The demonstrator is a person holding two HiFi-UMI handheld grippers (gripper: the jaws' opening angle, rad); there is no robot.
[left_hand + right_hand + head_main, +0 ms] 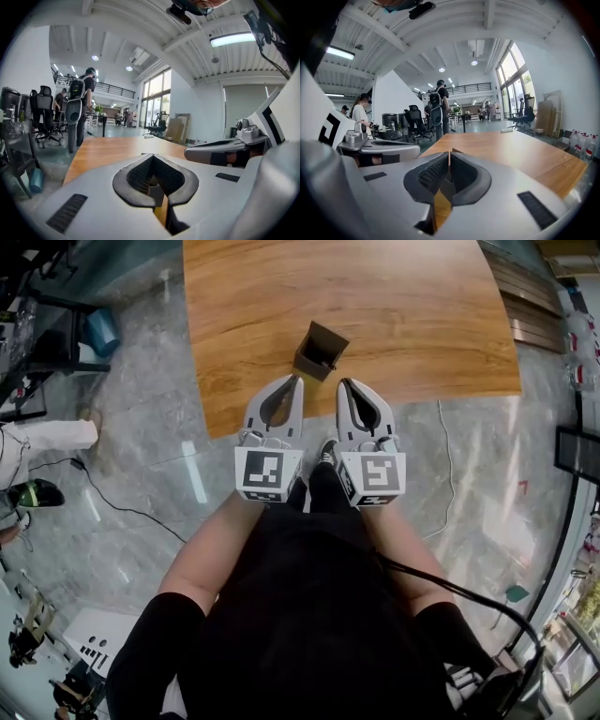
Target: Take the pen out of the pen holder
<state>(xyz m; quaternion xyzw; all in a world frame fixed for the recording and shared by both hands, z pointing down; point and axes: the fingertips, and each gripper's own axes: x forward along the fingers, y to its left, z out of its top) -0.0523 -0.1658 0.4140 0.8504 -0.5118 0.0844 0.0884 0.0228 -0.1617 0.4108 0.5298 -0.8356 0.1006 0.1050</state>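
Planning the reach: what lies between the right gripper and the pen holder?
Nothing: in the head view only a short strip of bare table separates the right gripper from the pen holder.

Dark square pen holder (320, 352) stands on wooden table (422, 315).

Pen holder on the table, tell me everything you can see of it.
The pen holder is a small square box, dark brown, with plain flat walls and an open top. It stands upright on the wooden table, near the edge closest to the person, turned at an angle to that edge. Its inside is dark; its contents cannot be made out. Only the table touches it: the left claw and right claw, both shut, point at it from just short.
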